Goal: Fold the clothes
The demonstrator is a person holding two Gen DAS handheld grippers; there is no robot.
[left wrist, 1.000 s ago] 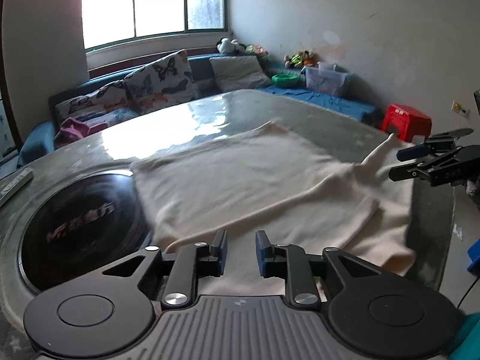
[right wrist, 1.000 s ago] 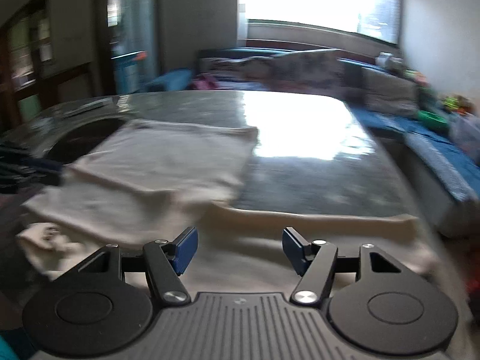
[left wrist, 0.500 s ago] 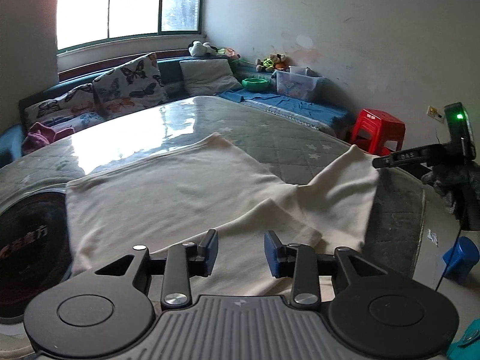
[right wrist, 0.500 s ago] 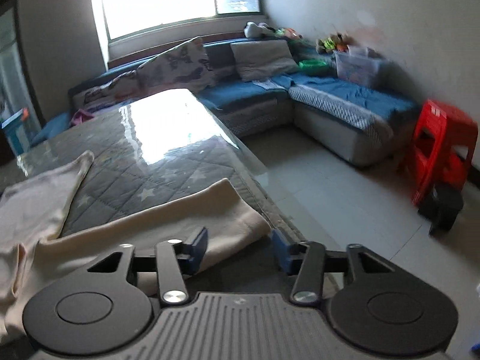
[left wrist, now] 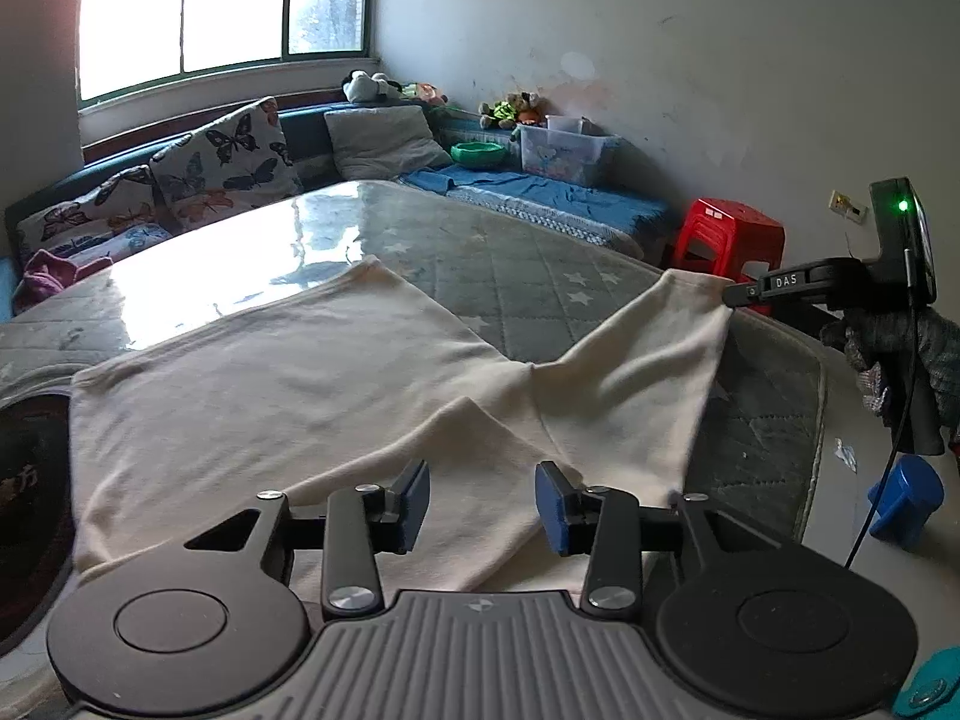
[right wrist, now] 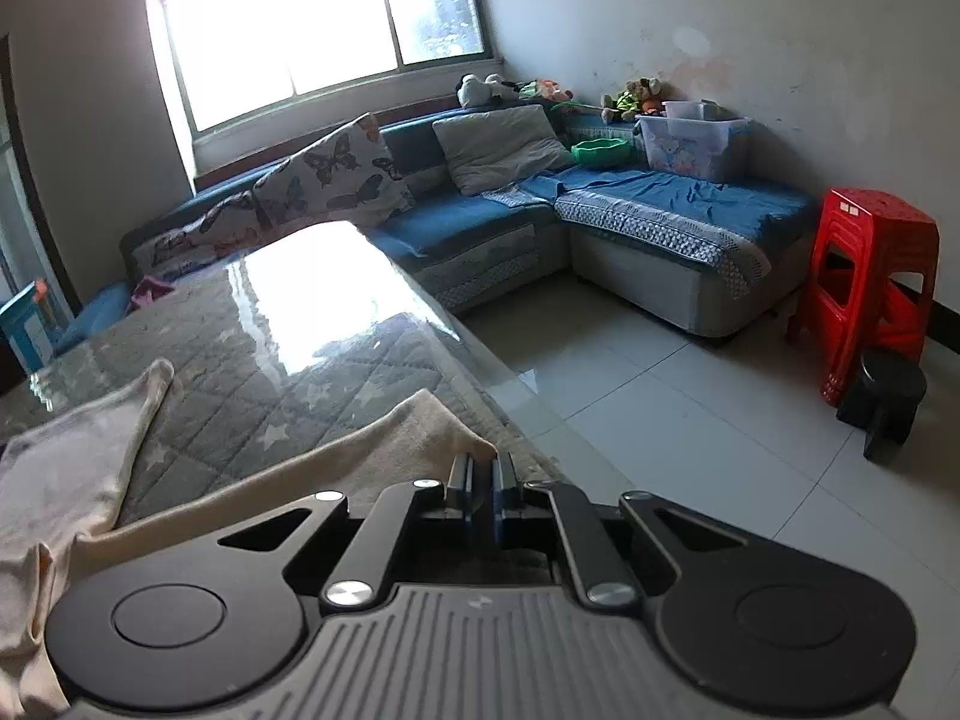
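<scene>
Garment (left wrist: pixel 288 396) lying on table (left wrist: pixel 540 276), partly folded; right gripper (right wrist: pixel 480 480) pinching sleeve end (right wrist: pixel 438 420) at table edge; left gripper (left wrist: pixel 480 498) hovering spread over near flap; sleeve fold, final folds remaining.

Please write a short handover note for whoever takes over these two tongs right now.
Right tongs: shut on a corner of the cream garment, at the table edge nearest the floor.
Left tongs: open, holding nothing, above the garment's near part.
Garment: spread on the quilted, glass-topped table; one flap already lies folded over the near side, and the gripped corner is pulled out to the right.
Done: corner gripped, first fold apparently in.
Left: probably carry the gripped corner across onto the body, take hold with the left tongs, finish the folds and smooth.
</scene>
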